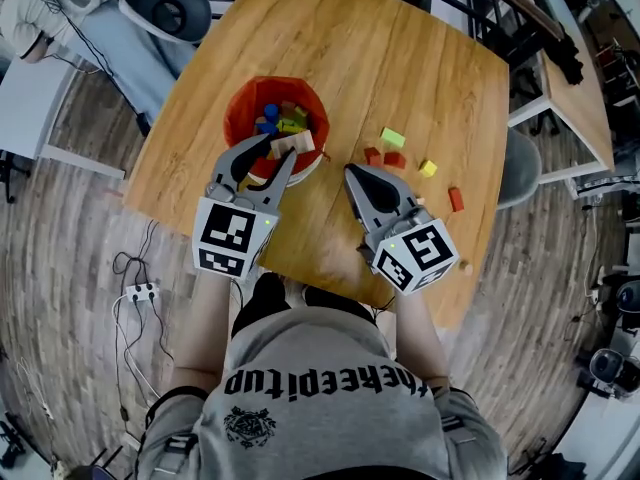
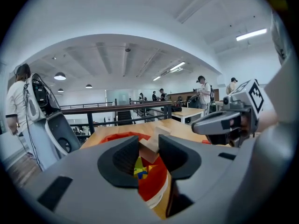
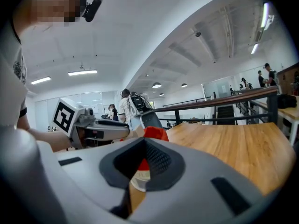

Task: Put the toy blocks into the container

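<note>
Block poised at the container (image 1: pixel 243 101)
Left gripper (image 1: pixel 281 149) grips a wooden block (image 1: pixel 297 145): release next. Right gripper (image 1: pixel 351 172), closed and empty, must open for loose blocks (image 1: pixel 394 159) ahead.

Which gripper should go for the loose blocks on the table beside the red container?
Right. The right gripper is shut and empty, its tip near the red blocks and green block. The left gripper is over the red container, closed on a wooden block, so it is busy.
</note>
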Demonstrator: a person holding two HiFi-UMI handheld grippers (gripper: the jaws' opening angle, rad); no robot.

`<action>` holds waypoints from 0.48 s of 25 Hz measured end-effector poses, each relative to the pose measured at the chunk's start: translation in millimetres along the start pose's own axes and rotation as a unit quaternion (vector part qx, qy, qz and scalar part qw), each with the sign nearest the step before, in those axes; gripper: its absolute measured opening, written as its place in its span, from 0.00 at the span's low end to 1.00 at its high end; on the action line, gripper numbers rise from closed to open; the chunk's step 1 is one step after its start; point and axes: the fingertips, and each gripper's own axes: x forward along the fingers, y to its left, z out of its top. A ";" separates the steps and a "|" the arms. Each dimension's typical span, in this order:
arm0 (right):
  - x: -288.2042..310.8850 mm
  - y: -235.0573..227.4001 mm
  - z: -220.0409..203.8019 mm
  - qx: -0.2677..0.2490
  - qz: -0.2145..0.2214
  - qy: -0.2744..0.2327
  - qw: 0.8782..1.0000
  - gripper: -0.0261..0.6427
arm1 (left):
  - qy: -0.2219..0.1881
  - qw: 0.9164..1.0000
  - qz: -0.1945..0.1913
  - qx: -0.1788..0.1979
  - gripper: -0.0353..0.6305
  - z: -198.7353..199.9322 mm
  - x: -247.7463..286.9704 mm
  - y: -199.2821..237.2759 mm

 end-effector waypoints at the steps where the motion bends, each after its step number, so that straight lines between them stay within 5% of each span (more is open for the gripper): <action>1: 0.6 1.6 0.0 0.000 0.001 0.001 1.000 0.06 | 0.002 1.000 0.006 0.000 0.26 -0.4 -0.9 4.3; 12: -6.0 -2.6 -4.7 0.001 -0.018 0.004 1.000 0.06 | 0.012 0.999 0.038 0.020 0.28 -9.8 7.4 18.4</action>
